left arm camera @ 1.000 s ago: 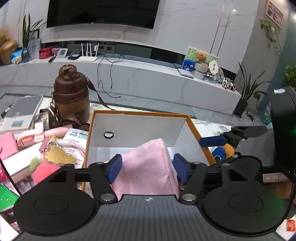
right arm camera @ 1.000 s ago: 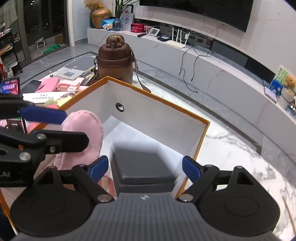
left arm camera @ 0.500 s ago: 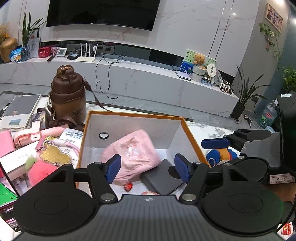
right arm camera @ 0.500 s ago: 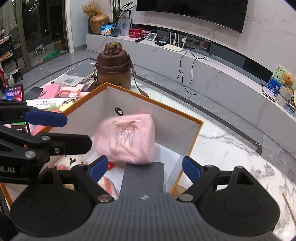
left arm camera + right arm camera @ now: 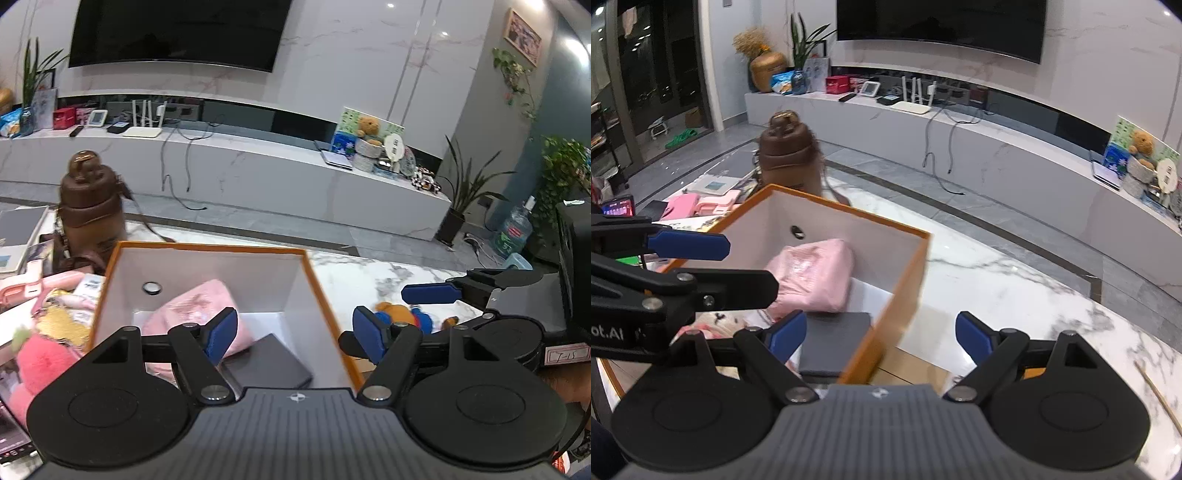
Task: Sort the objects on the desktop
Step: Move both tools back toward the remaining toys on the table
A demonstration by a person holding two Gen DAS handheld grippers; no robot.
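Note:
A pink pouch (image 5: 195, 310) (image 5: 812, 273) lies inside the orange-rimmed white box (image 5: 210, 248) (image 5: 849, 213), leaning against its far wall. A dark grey flat case (image 5: 266, 363) (image 5: 834, 336) lies beside the pouch on the box floor. My left gripper (image 5: 294, 336) hovers above the box's near right corner. Its jaws are opening and nothing is between them. My right gripper (image 5: 880, 336) stands open over the box's right wall, holding nothing. In the right wrist view the left gripper's fingers (image 5: 687, 245) reach in from the left edge.
A brown bottle (image 5: 90, 206) (image 5: 786, 155) with a strap stands behind the box. Pink items, a fluffy pink toy (image 5: 40, 358) and books crowd the table to the left. A small plush bear (image 5: 399, 314) lies right of the box on the marble table (image 5: 1015, 280).
The left gripper let go of the pink pouch, which dropped into the box and settled. The grey case now lies in the box. Both grippers pulled back and rose.

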